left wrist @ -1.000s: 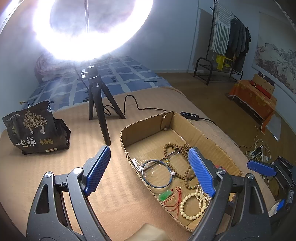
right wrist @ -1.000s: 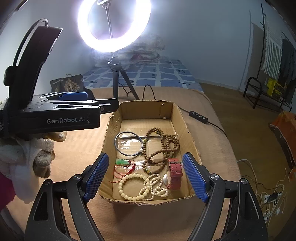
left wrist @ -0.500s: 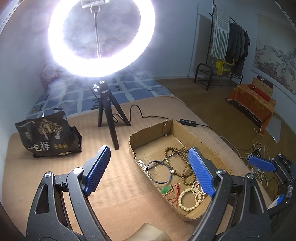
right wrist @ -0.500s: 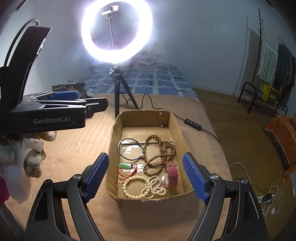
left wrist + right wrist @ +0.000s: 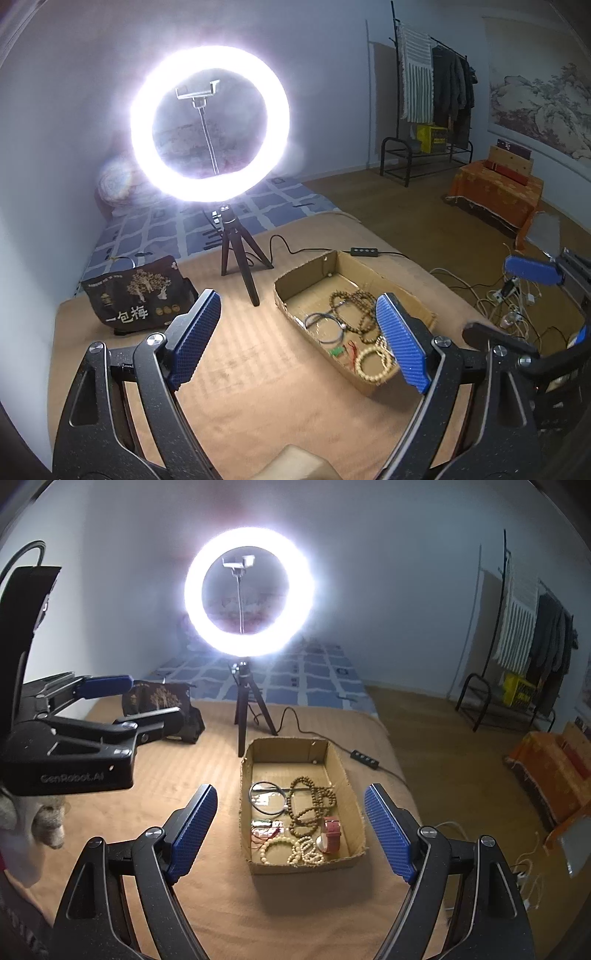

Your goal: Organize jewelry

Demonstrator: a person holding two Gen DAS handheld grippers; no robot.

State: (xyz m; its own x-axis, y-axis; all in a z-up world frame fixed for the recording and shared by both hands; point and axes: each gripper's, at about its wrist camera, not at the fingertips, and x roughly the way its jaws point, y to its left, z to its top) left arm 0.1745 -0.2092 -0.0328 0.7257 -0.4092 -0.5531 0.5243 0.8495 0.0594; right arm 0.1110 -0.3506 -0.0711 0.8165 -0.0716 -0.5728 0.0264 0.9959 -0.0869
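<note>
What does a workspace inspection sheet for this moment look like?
Surface: tan ribbed cloth over the table.
Job's things: open cardboard box holding brown bead necklace, dark hoop, cream bead bracelets, red watch, green pendant on red cord.
Clutter: dark printed bag.
Grippers: left gripper and right gripper both open, empty, above the surface.
Cables: ring light cord with inline switch; tangled wires on floor.
Surroundings: clothes rack, orange-draped stand.

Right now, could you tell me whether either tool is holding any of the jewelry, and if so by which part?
Nothing is held. The left tool and right tool are both open and empty, and the jewelry lies in the cardboard box.
</note>
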